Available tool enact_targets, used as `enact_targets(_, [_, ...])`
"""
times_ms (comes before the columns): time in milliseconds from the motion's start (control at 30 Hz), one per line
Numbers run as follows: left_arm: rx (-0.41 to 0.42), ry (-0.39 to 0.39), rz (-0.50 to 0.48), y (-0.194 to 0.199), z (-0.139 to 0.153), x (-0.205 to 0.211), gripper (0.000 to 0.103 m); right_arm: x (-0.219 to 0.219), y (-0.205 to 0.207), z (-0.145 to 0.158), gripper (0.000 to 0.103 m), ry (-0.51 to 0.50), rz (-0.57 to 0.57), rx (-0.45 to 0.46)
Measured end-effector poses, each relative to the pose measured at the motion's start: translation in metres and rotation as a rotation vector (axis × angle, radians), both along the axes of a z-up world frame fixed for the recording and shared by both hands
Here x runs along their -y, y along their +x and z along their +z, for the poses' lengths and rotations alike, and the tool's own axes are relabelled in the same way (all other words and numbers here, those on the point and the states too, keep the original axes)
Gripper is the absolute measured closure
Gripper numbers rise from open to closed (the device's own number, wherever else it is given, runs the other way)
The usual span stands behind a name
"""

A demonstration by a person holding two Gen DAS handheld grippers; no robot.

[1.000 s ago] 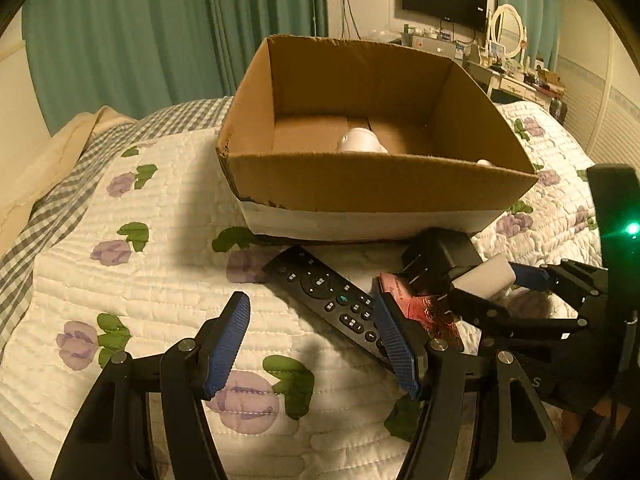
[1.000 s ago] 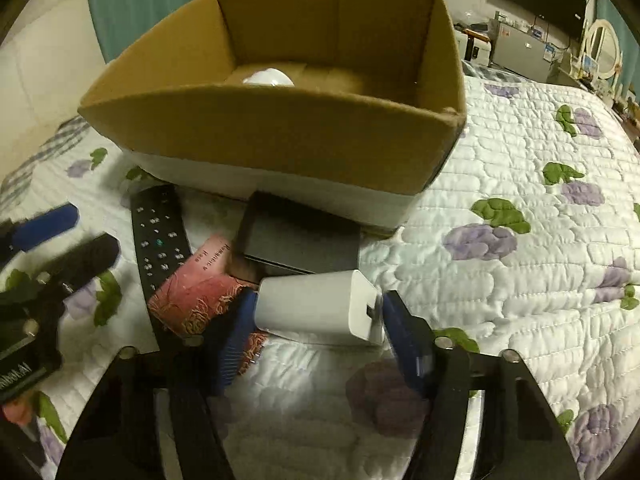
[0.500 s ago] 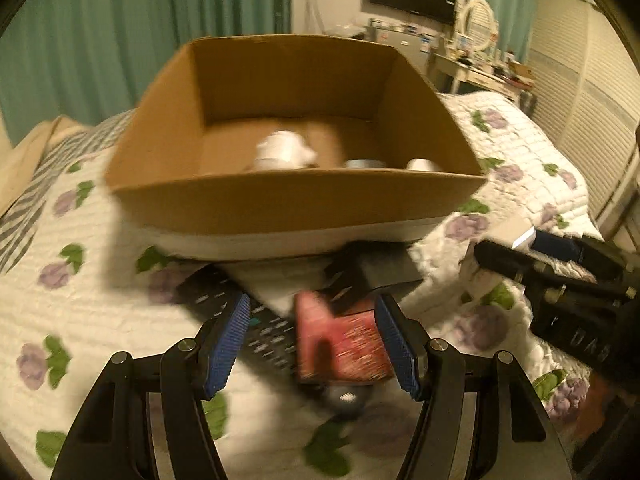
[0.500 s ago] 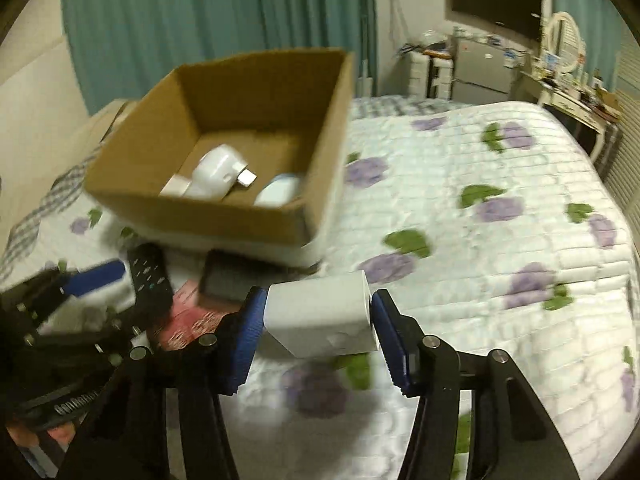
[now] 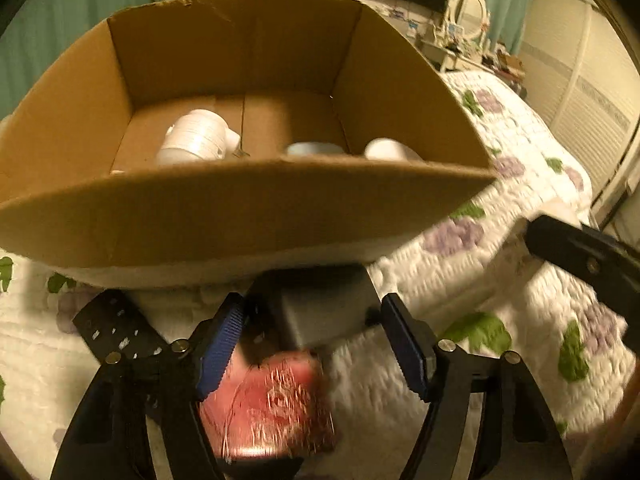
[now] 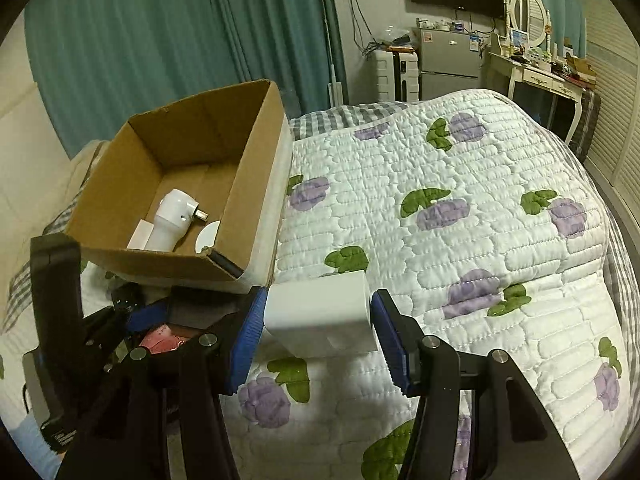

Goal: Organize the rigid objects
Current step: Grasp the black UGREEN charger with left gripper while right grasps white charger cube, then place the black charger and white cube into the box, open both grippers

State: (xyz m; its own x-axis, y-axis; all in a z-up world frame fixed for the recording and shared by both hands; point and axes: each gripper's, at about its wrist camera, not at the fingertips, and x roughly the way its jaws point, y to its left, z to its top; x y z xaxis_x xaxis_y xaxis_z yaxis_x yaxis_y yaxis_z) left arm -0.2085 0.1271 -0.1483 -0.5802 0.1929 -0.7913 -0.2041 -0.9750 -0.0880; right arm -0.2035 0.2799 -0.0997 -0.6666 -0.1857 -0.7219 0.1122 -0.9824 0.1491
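Note:
A cardboard box (image 5: 240, 208) stands on the quilted bed and also shows in the right wrist view (image 6: 256, 184). It holds a white cylindrical device (image 5: 196, 138) and other white items. My left gripper (image 5: 316, 344) is open just in front of the box, over a dark grey block (image 5: 324, 308) and a red packet (image 5: 272, 400); a black remote (image 5: 116, 328) lies to the left. My right gripper (image 6: 316, 328) is shut on a white block (image 6: 320, 320), held above the quilt to the right of the box.
The floral quilt (image 6: 460, 208) stretches right of the box. Green curtains (image 6: 160, 48), a small fridge (image 6: 448, 64) and a dressing table (image 6: 540, 72) stand beyond the bed. The right gripper's arm (image 5: 584, 256) shows at the left wrist view's right edge.
My right gripper has lifted the white block off the quilt and carried it up and right. My left gripper has moved right and closer to the box, now over the grey block and red packet.

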Motion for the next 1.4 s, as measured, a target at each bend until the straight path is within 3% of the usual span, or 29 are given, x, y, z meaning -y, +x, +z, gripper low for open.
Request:
enact_targets(167, [0.106,0.149,0.034,-0.02,-0.017,0.011,0.026,-0.001,0.0,-0.001,0.049,-0.005,-0.002,0.007])
enact_targets(367, [0.089,0.045,-0.029,-0.001,-0.011,-0.01,0.029,0.0,0.001,-0.002,0.049,-0.013,0.004,0.005])
enact_targets(567, [0.064,0.024,-0.129,0.038,-0.005,-0.033,0.03,-0.007,0.008,0.006,0.049,-0.044,-0.007,-0.019])
enact_targets(733, [0.037,-0.016,-0.116,0.051,0.003,-0.035,0.03,-0.011,0.014,0.016,0.049,-0.045,-0.012,-0.045])
enact_targets(900, [-0.035,-0.01,-0.082,0.064,0.035,-0.022,0.03,-0.012,0.02,0.033,0.049,-0.031,-0.003,-0.08])
enact_targets(1067, [-0.141,-0.029,-0.039,0.063,0.086,-0.002,0.03,-0.005,0.021,0.062,0.049,-0.022,0.029,-0.131])
enact_targets(1267, [-0.246,-0.054,0.029,0.024,0.137,0.02,0.03,0.019,0.006,0.116,0.049,0.016,0.096,-0.231])
enact_targets(1400, [-0.272,-0.061,0.055,0.005,0.155,0.042,0.03,0.04,-0.013,0.134,0.049,0.015,0.142,-0.267])
